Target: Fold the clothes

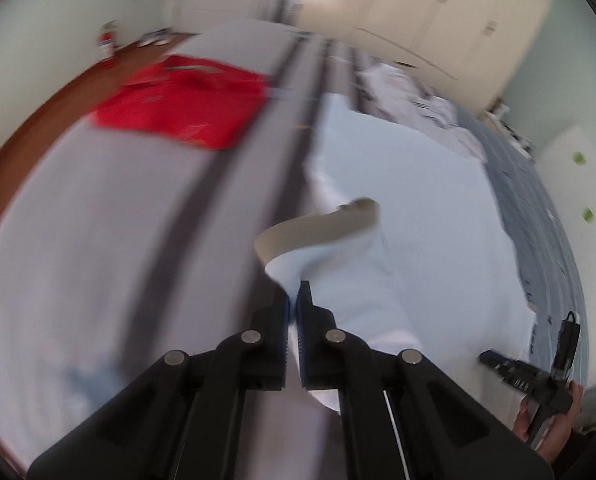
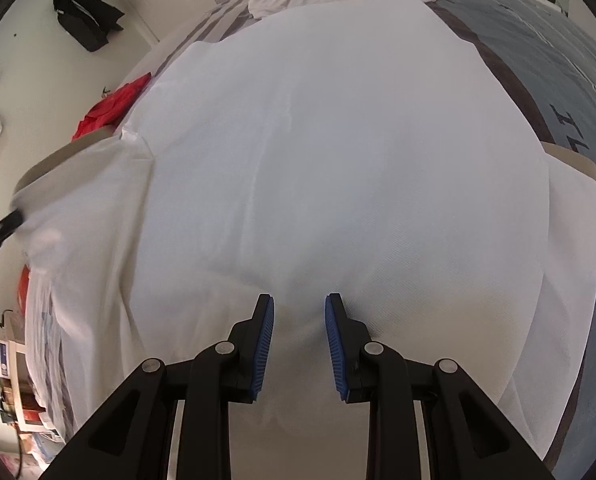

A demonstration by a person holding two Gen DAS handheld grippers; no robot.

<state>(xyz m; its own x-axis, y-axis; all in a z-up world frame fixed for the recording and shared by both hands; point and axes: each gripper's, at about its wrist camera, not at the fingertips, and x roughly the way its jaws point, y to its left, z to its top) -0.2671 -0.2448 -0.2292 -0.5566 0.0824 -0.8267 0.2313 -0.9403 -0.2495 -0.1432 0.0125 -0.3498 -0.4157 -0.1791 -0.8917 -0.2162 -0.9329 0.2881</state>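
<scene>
The left tool [image 1: 294,300] pinches a sleeve [image 1: 338,240] of the white shirt [image 2: 318,152] spread on the bed [image 1: 78,240], the right tool [image 2: 299,312] rests half-open on its hem, so I think the sleeve gets folded inward next.

A bed [image 1: 78,248] with a pale grey cover fills the scene, dark stripes [image 1: 234,184] running along it and blue lettered fabric [image 2: 578,92] on its right side. Beyond it — cream wardrobe doors [image 1: 430,12] on the far wall. A black bag [image 2: 86,20] lies on the floor far left — a fire extinguisher [image 1: 107,42] stands by the wall.
</scene>
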